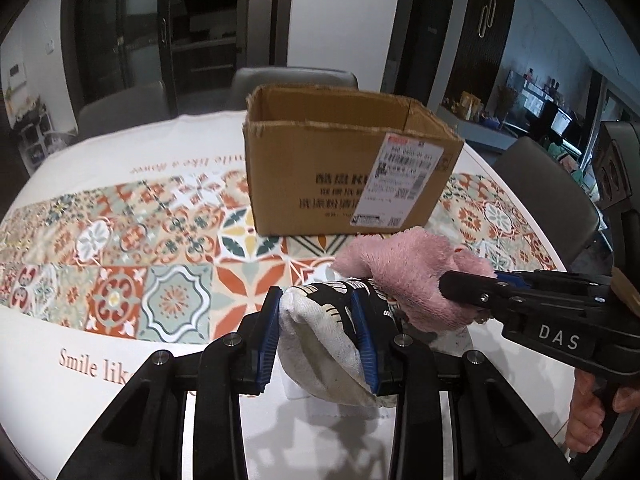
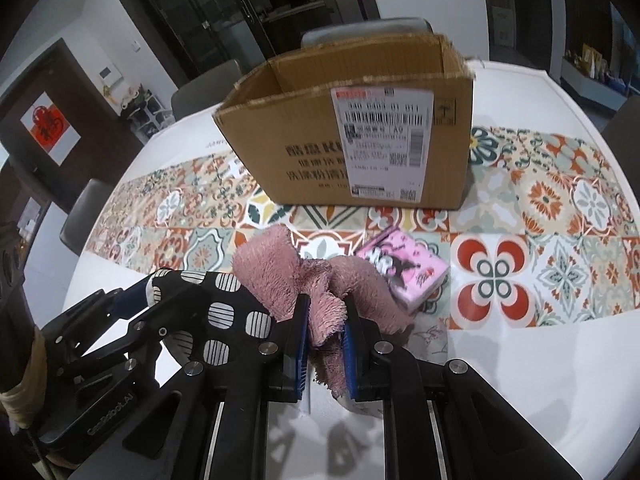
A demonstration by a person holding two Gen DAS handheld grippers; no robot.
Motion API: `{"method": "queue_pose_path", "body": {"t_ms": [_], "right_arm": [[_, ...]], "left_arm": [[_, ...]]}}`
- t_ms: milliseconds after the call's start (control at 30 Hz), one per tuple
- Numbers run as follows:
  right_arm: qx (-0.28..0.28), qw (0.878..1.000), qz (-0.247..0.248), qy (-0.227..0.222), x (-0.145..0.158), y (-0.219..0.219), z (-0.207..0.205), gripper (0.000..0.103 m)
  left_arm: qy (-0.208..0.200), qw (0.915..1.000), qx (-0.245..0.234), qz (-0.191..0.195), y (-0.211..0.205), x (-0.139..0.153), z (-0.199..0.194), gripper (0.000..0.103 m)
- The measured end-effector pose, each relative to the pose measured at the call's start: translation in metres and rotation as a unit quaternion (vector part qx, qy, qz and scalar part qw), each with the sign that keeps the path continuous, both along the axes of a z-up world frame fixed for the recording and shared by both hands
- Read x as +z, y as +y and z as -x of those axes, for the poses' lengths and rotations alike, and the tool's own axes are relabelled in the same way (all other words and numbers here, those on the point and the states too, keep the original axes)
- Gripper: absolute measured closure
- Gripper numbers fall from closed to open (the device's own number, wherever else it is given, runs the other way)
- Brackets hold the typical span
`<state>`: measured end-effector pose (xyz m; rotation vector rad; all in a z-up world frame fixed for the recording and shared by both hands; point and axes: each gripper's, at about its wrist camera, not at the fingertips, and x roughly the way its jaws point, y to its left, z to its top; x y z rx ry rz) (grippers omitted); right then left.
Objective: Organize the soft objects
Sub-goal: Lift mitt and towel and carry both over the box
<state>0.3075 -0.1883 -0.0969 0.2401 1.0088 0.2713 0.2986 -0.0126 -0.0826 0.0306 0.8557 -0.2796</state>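
My left gripper is shut on a black-and-white patterned cloth pouch, held just above the table; the pouch also shows in the right wrist view. My right gripper is shut on a pink fluffy cloth, right beside the pouch; the cloth shows in the left wrist view, touching the pouch. An open cardboard box stands upright behind them, its inside mostly hidden. A pink tissue pack lies on the table to the right of the cloth.
The round white table has a patterned tile runner across its middle. Grey chairs stand around the far side. White tissue or paper lies under the held things.
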Motion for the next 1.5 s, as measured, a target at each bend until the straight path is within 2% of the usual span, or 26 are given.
{"method": "queue_pose_path", "body": {"t_ms": [267, 600, 967, 1500], "right_arm": [[-0.01, 0.999, 0.008, -0.042, 0.025, 0.0, 0.005, 0.087], [-0.025, 0.996, 0.0, -0.082, 0.053, -0.004, 0.008, 0.087], [-0.042, 0.989, 0.004, -0.14, 0.09, -0.008, 0.01, 0.087], [-0.053, 0.975, 0.009, -0.214, 0.136, -0.013, -0.005, 0.087]], "left_arm": [[-0.049, 0.9985, 0.022, -0.012, 0.003, 0.025, 0.004, 0.069], [-0.105, 0.9939, 0.027, -0.016, 0.001, 0.057, 0.006, 0.069], [-0.168, 0.9851, 0.029, -0.018, -0.001, 0.088, 0.004, 0.069], [-0.228, 0.9732, 0.031, -0.006, -0.003, 0.127, -0.022, 0.069]]}}
